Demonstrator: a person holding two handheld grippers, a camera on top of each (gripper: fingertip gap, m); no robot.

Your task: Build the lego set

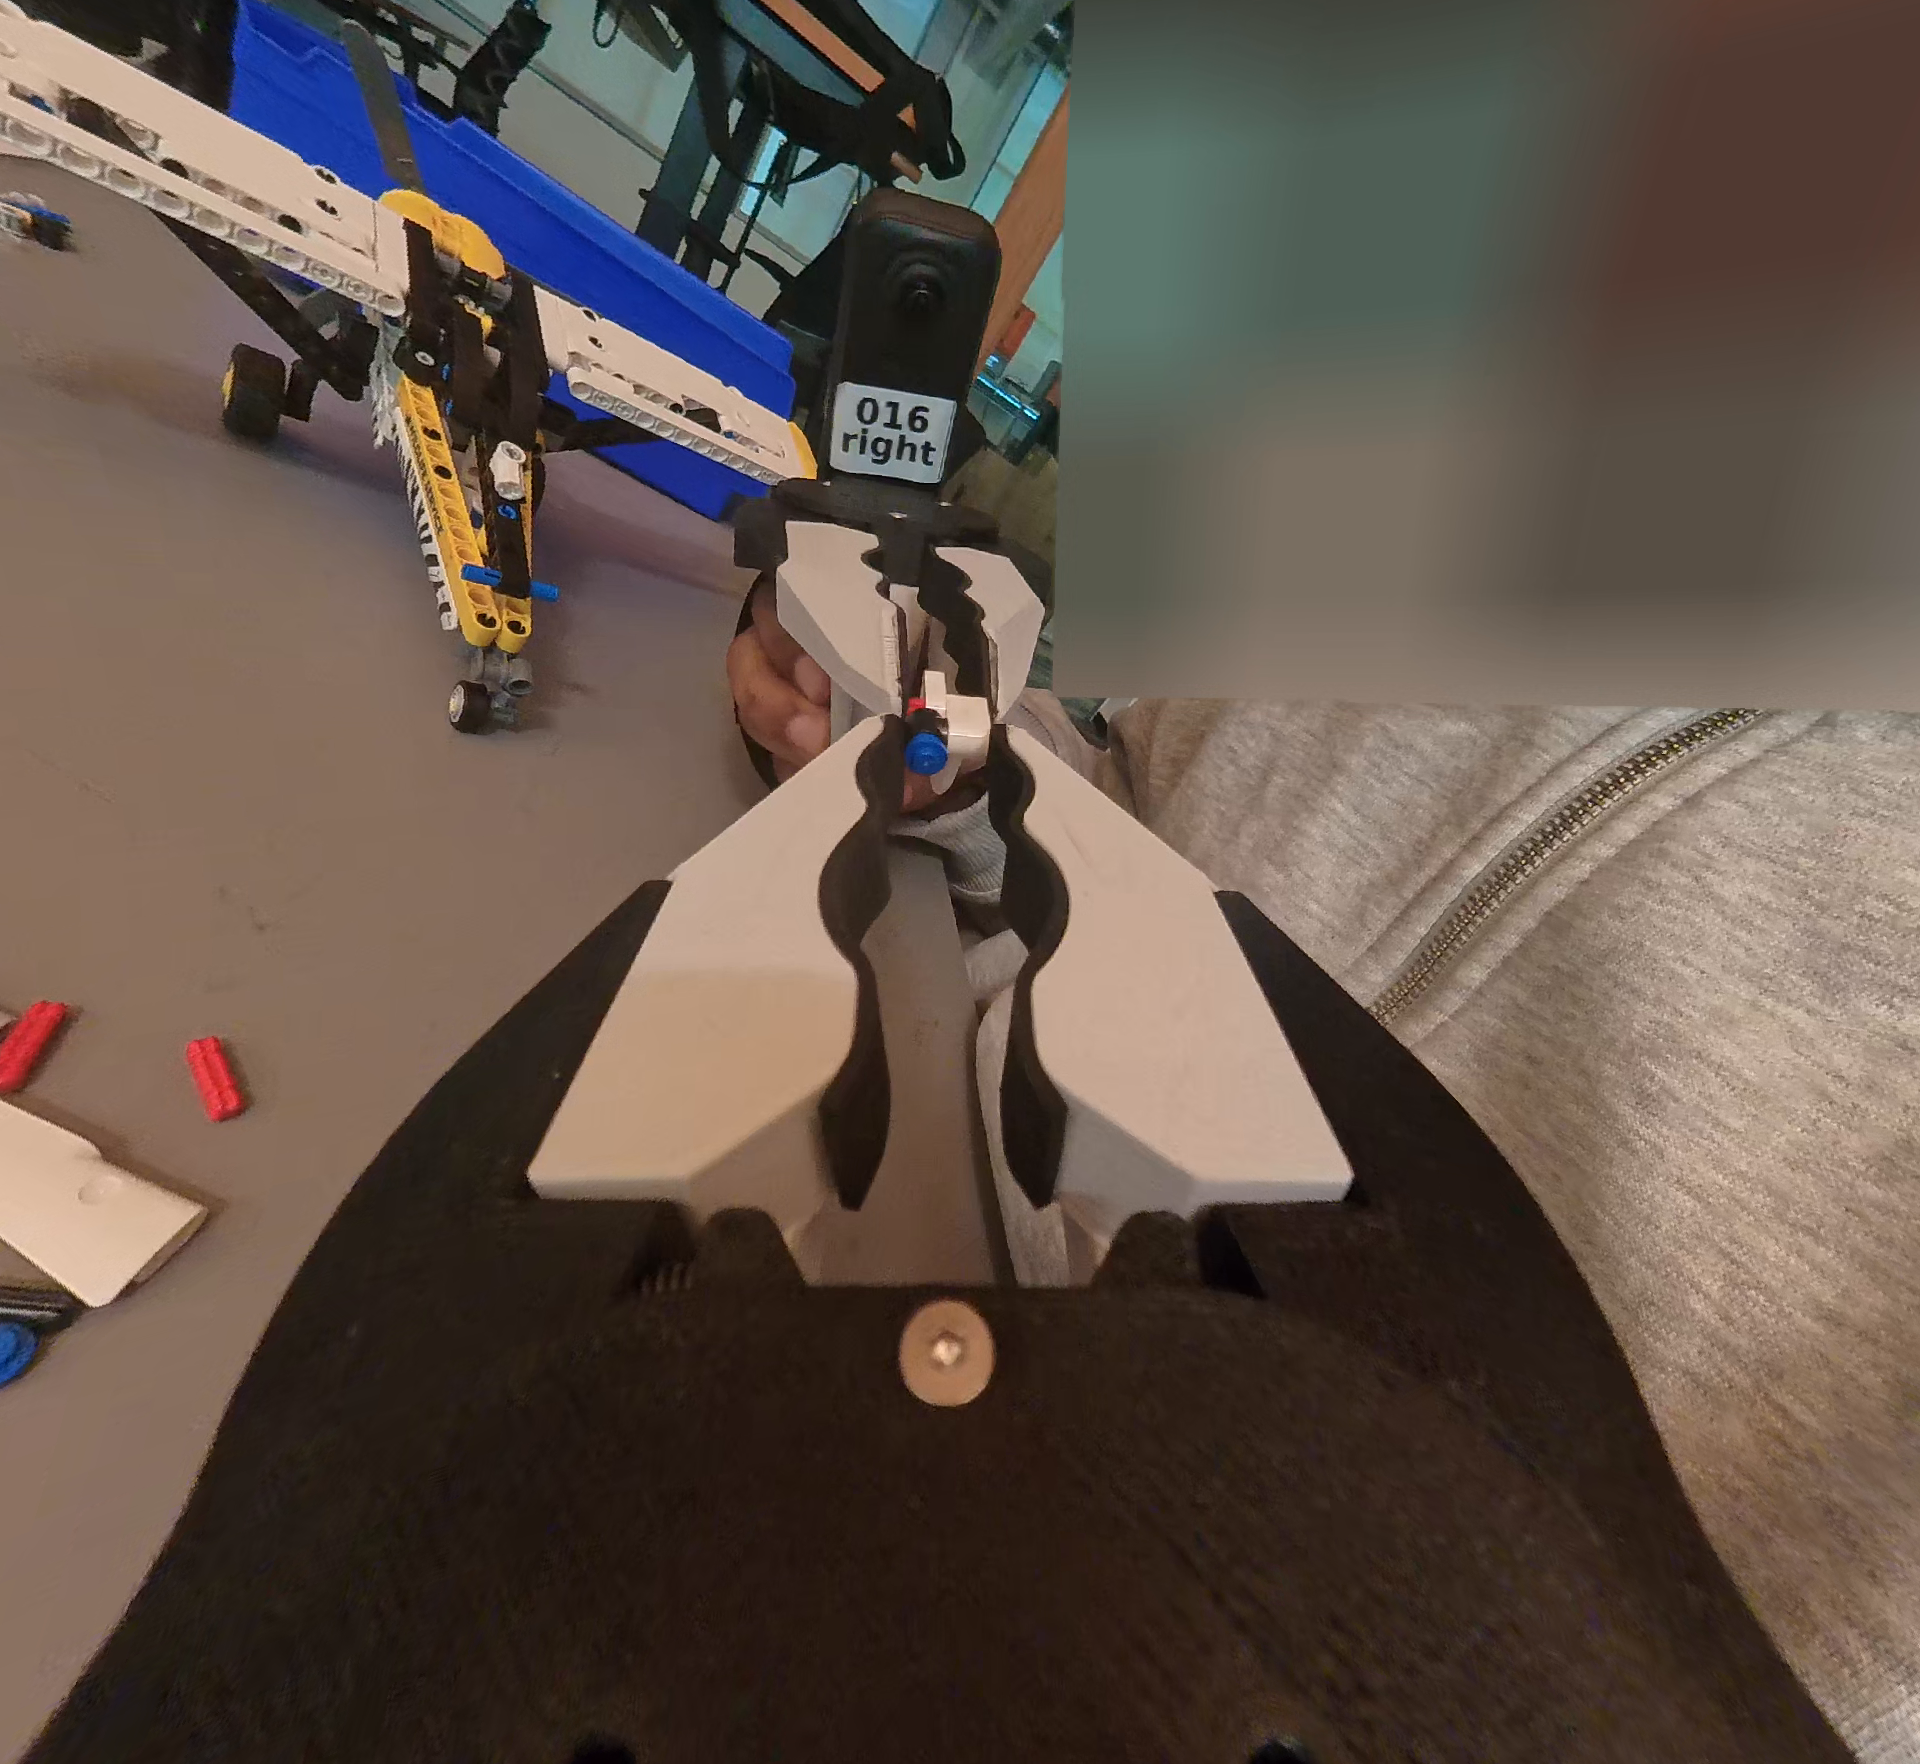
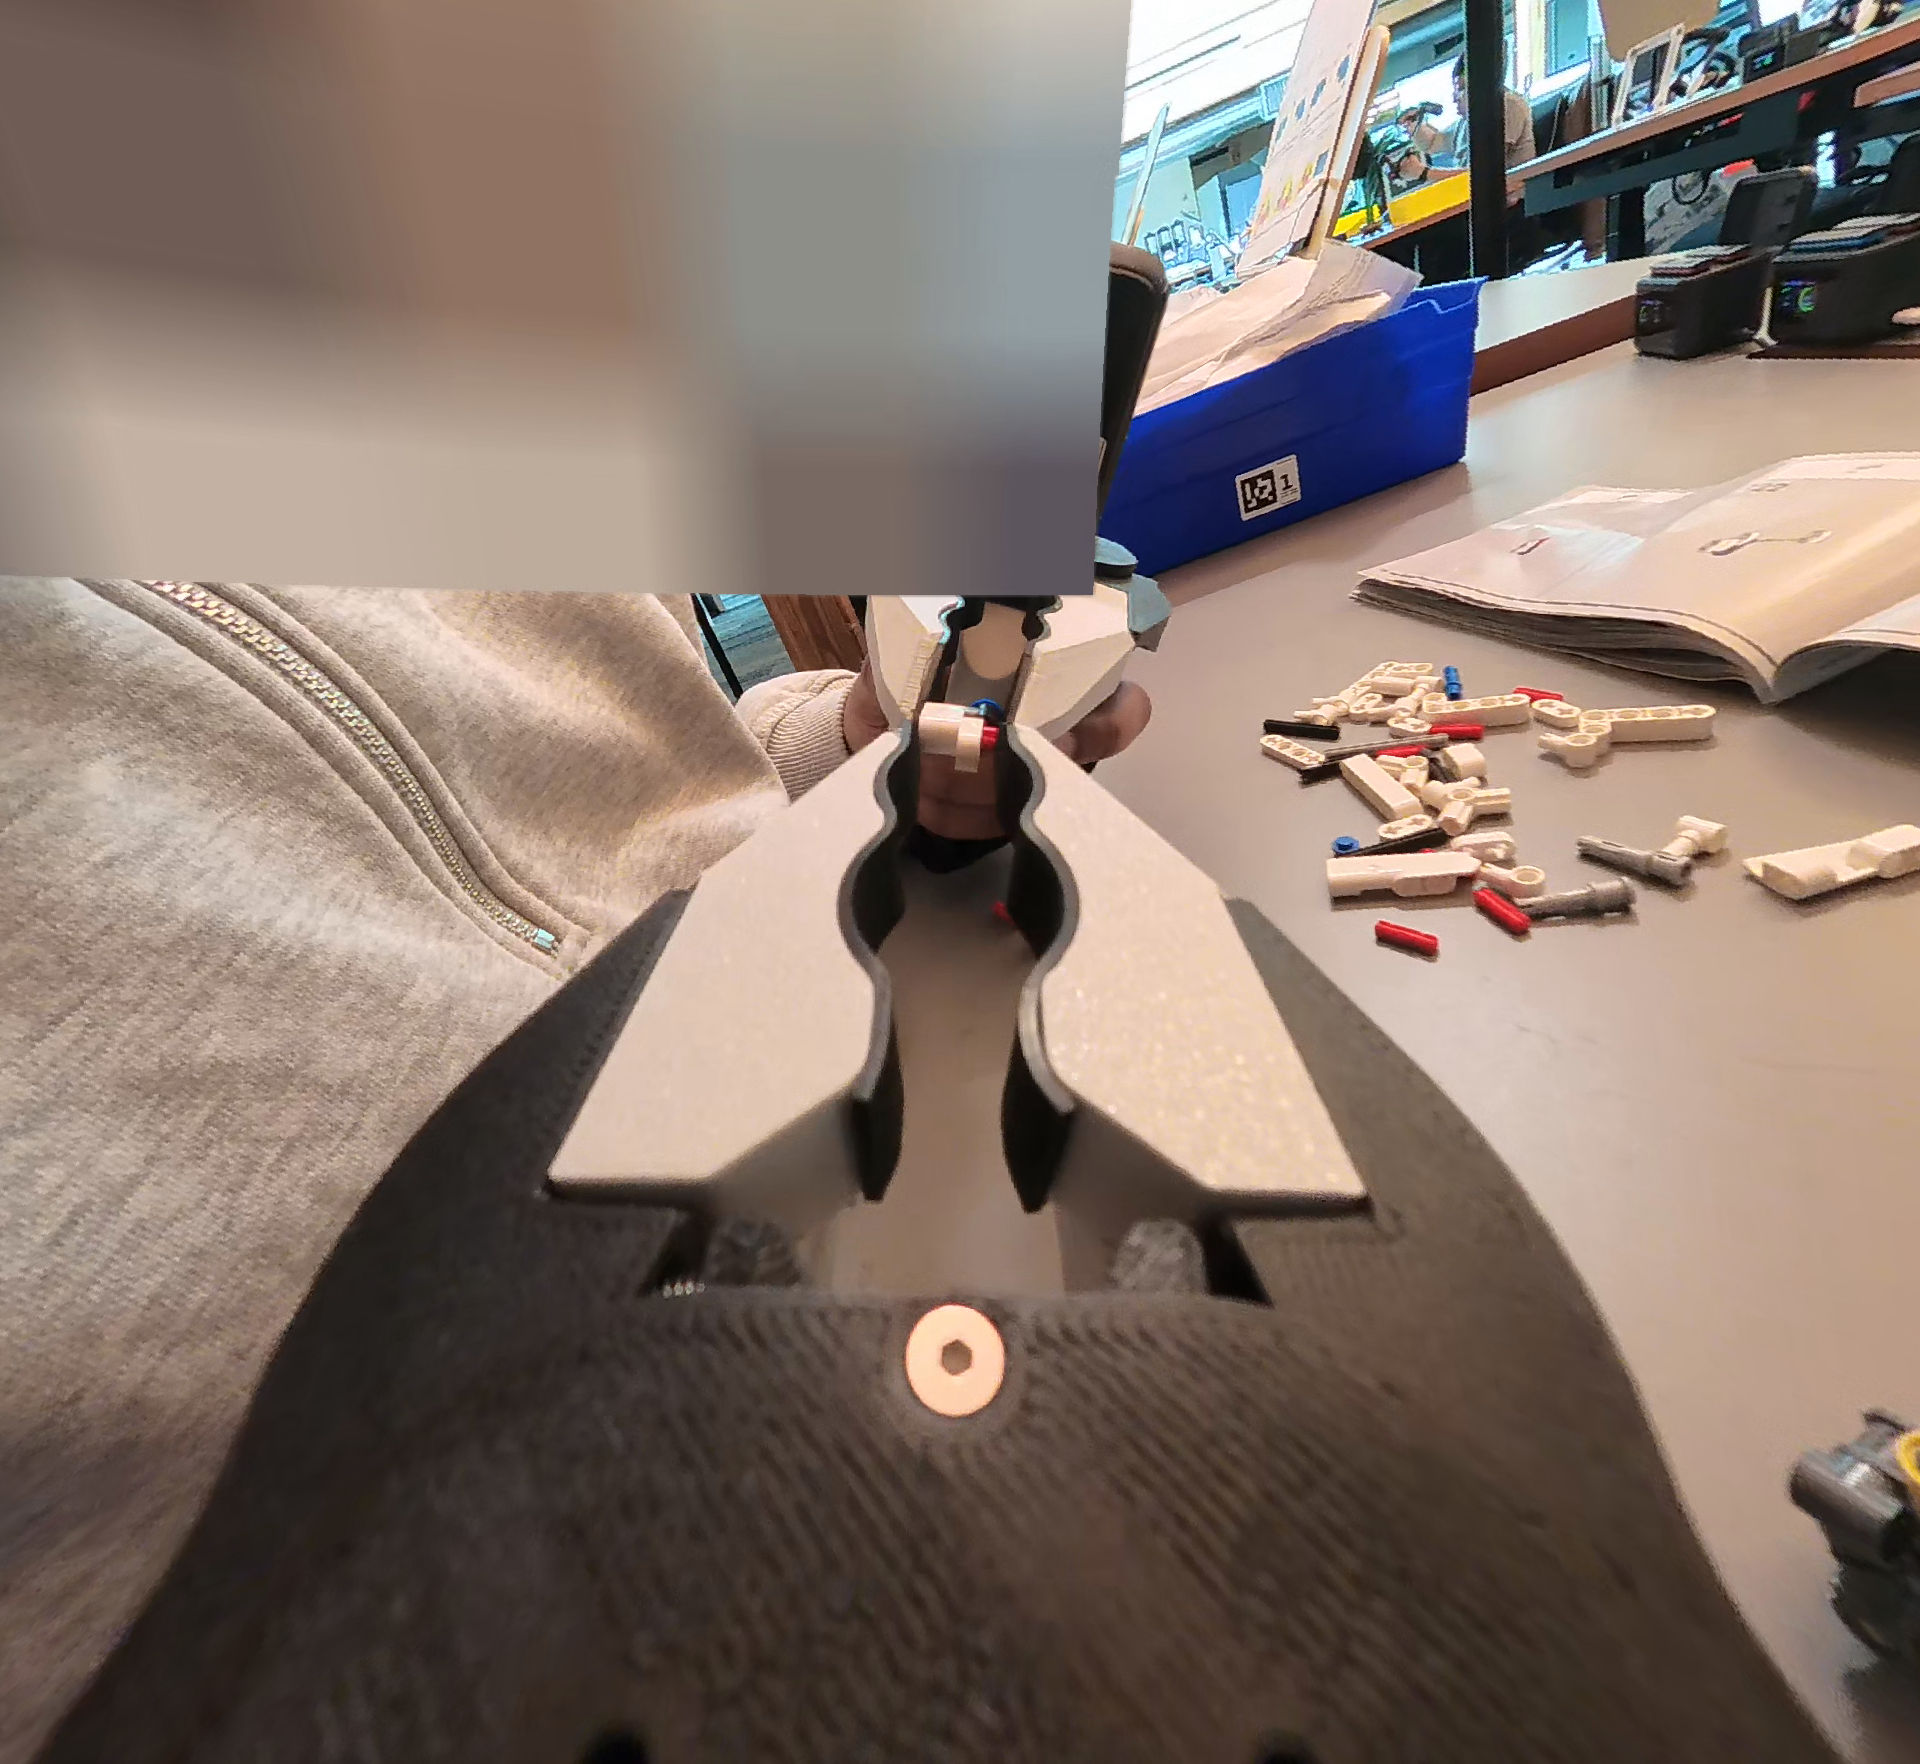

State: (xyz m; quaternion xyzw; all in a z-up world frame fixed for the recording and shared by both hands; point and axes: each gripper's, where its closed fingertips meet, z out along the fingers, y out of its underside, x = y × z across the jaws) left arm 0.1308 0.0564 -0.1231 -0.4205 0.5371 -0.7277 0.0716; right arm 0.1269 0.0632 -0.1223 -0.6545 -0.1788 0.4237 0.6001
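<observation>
White connector (image 1: 961, 715) with blue pin (image 1: 923, 754) and red pin (image 2: 987, 734), pinched tip-to-tip between left gripper (image 1: 940, 743) and right gripper (image 2: 961, 727), near the plane model (image 1: 436, 343). Tiny, rigid, light, likely slippery; best gripped on flat sides.

Evenly lit, indoor, diffuse overhead light; soft shadows only beneath the lego plane (image 1: 436, 343). Bright, slightly overexposed windows (image 2: 1299, 52) in right wrist view. Strong wide-angle bending toward edges. Near gripper bodies soft, slightly blurred. Faint sheen on grey table (image 2: 1558, 1091).
</observation>
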